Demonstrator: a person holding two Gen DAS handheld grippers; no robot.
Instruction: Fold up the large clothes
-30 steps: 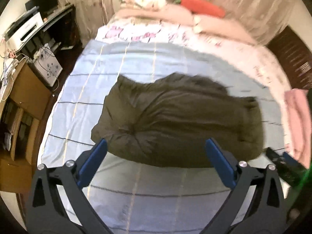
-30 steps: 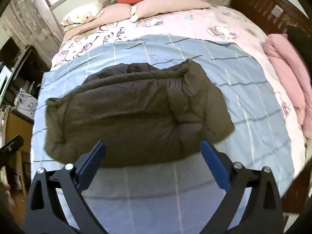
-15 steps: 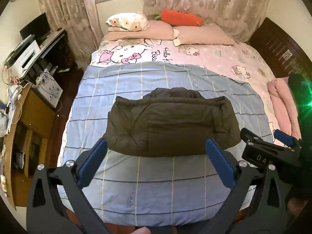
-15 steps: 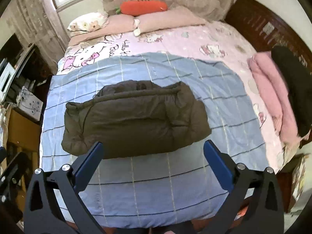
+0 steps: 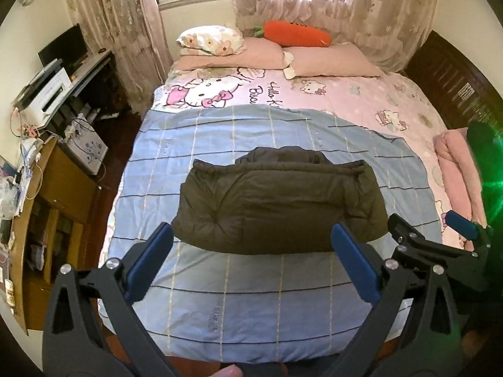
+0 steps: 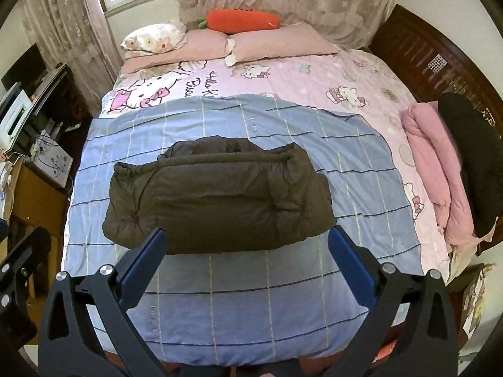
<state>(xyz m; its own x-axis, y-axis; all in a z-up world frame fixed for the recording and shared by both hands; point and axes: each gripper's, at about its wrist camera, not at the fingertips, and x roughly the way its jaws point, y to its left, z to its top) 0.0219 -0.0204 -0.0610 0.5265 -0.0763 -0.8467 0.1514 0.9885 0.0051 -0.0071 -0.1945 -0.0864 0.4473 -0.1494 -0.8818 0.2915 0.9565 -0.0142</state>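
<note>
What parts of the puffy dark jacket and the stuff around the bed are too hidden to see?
- Jacket: folded over, so its sleeves and front are tucked out of sight in both views.
- Its near edge: partly behind the blue fingers in the right view.
- Pink bundle: partly under a black garment in the right view.
- Same garment: washed out by green glare at the left view's edge.
- Desk clutter: too small to identify.

Both wrist views high, set back from bed's (image 5: 330, 116) foot, facing headward, sharing jacket (image 6: 220, 194)
</note>
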